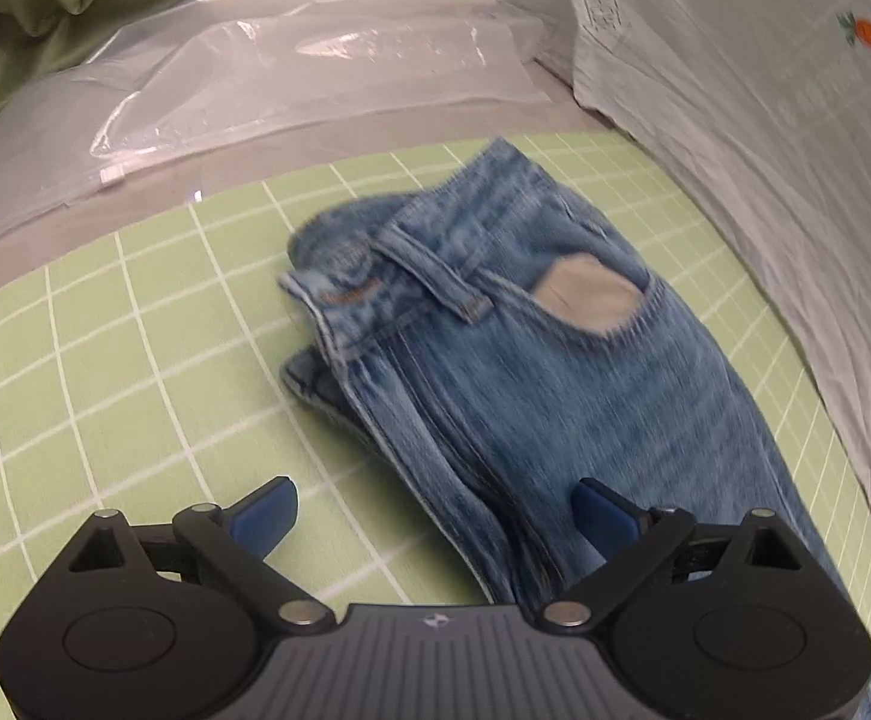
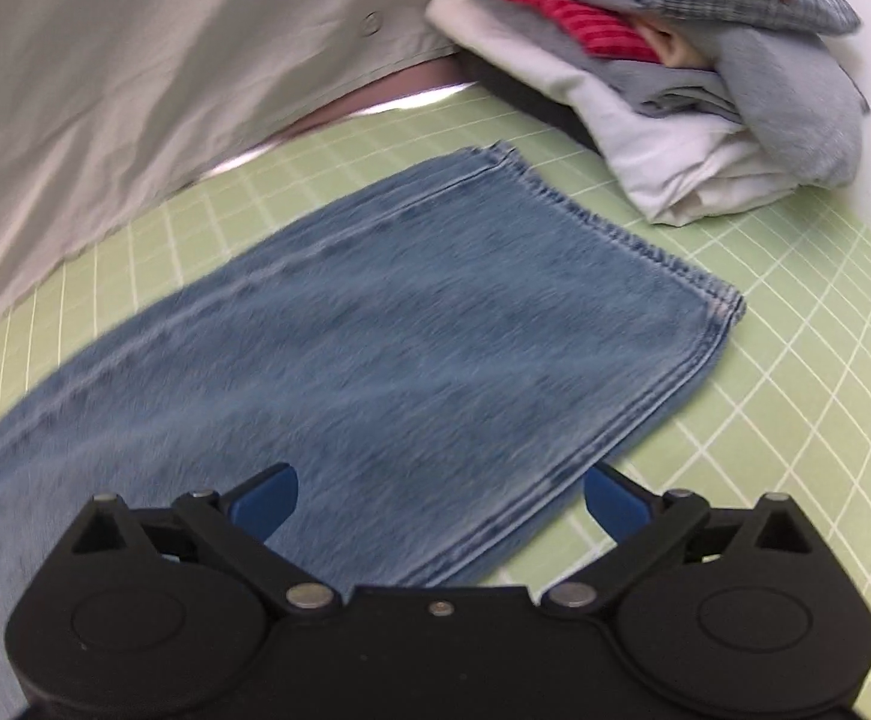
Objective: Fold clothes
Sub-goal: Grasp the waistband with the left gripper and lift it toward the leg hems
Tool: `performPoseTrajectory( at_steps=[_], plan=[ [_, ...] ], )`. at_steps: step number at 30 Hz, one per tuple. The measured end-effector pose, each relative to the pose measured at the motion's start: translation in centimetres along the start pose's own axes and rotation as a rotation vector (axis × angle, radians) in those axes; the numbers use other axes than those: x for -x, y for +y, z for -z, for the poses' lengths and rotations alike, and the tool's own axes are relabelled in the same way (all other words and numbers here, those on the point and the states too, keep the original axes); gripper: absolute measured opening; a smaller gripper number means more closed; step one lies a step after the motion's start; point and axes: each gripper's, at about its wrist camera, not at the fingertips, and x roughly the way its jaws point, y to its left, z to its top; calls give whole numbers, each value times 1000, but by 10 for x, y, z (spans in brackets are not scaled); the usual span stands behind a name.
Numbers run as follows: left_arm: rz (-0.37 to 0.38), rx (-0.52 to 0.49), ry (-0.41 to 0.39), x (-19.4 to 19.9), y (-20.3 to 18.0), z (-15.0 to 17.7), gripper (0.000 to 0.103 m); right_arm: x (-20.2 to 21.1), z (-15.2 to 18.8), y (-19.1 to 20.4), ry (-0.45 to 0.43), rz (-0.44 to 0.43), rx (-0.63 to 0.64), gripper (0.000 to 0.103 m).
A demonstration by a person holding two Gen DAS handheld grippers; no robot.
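Observation:
A pair of blue jeans [image 1: 495, 360] lies folded lengthwise on the green grid mat [image 1: 105, 372]. Its waistband, belt loop and a pale pocket lining show in the left wrist view. My left gripper [image 1: 435, 516] hovers open over the near edge of the upper legs, one blue finger over the mat and the other over the denim. In the right wrist view the hem end of the jeans [image 2: 435, 312] lies flat. Over the denim's near edge my right gripper [image 2: 441, 501] stands open, holding nothing.
A person's pale shirt [image 1: 765, 150] with a carrot patch borders the mat [image 2: 795, 420]. A clear plastic bag [image 1: 315, 78] and green cloth [image 1: 45, 6] lie at the back left. A stack of folded clothes [image 2: 675, 96] sits at the right.

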Motion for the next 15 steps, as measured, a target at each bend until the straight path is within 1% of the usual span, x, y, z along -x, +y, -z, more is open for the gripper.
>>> performPoseTrajectory(
  at_steps=[8,14,15],
  plan=[
    [18,76,-34,-18,17,-25,99,6,12,29,45,-10,108,103],
    [63,112,-48,-29,24,-35,101,13,13,42,40,12,150,103],
    [69,115,-53,-31,25,-36,103,14,13,44,39,13,158,103]
  ],
)
